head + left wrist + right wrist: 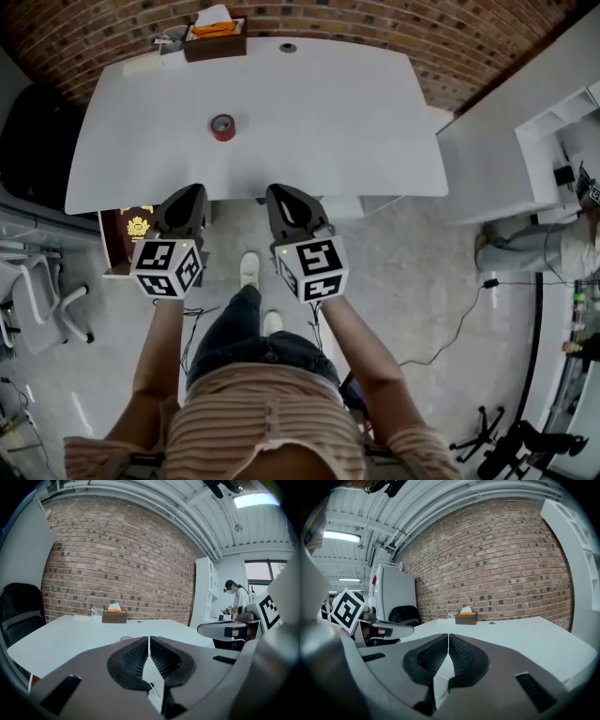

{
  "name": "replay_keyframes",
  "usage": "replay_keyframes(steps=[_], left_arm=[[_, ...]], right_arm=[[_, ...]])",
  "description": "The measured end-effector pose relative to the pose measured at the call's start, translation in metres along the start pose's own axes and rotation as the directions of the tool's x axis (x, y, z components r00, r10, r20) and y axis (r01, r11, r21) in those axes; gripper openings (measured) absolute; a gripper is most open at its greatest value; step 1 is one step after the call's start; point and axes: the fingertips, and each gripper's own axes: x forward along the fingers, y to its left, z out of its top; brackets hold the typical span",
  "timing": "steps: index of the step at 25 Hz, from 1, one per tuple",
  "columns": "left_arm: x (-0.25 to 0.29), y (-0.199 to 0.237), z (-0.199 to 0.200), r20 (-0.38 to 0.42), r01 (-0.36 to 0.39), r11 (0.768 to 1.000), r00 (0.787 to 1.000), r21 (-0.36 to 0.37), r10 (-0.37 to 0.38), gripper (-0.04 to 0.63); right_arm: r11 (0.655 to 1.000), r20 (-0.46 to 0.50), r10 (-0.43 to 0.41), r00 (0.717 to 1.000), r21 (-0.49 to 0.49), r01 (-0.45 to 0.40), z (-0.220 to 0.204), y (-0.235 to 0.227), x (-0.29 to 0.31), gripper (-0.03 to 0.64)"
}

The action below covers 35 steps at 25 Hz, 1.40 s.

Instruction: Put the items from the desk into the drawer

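A red roll of tape [222, 127] lies on the white desk [309, 122], left of its middle. Both grippers hover side by side at the desk's near edge. My left gripper [185, 199] is shut with nothing between its jaws; its tips [149, 638] point across the desk. My right gripper [284, 199] is also shut and empty, tips [448, 635] aimed at the far end. Below the desk's left front corner a drawer unit [120, 239] with a dark red item bearing a gold emblem [138, 226] shows; I cannot tell whether the drawer stands open.
A brown tissue box [215, 39] and a small white holder [172, 42] stand at the desk's far edge against the brick wall. A black chair [33, 141] is at the left. White shelving [553, 141] and another person [239, 597] are at the right.
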Motion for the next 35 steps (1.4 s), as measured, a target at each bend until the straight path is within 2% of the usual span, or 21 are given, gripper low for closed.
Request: replay_keyframes(steps=[11, 19, 23, 30, 35], left_arm=[[0.074, 0.060, -0.009, -0.090, 0.044, 0.999, 0.995, -0.029, -0.046, 0.012], [0.118, 0.080, -0.024, -0.164, 0.068, 0.996, 0.984, -0.057, -0.076, 0.017], [0.135, 0.089, -0.034, -0.201, 0.080, 0.995, 0.975, -0.064, -0.091, 0.053], [0.165, 0.103, -0.052, -0.296, 0.087, 0.995, 0.950, -0.039, -0.094, 0.209], [0.186, 0.108, -0.062, -0.356, 0.091, 0.996, 0.930, -0.014, -0.090, 0.262]], right_arm=[[0.999, -0.071, -0.042, 0.997, 0.022, 0.043, -0.004, -0.023, 0.082, 0.017], [0.998, -0.145, -0.030, 0.989, 0.044, 0.037, -0.014, -0.032, 0.130, 0.017], [0.998, -0.171, -0.032, 0.985, 0.046, 0.041, -0.019, -0.039, 0.151, 0.018], [0.995, -0.229, -0.053, 0.972, 0.075, 0.072, -0.032, -0.054, 0.171, 0.017], [0.994, -0.245, -0.036, 0.969, 0.087, 0.059, -0.032, -0.057, 0.187, 0.018]])
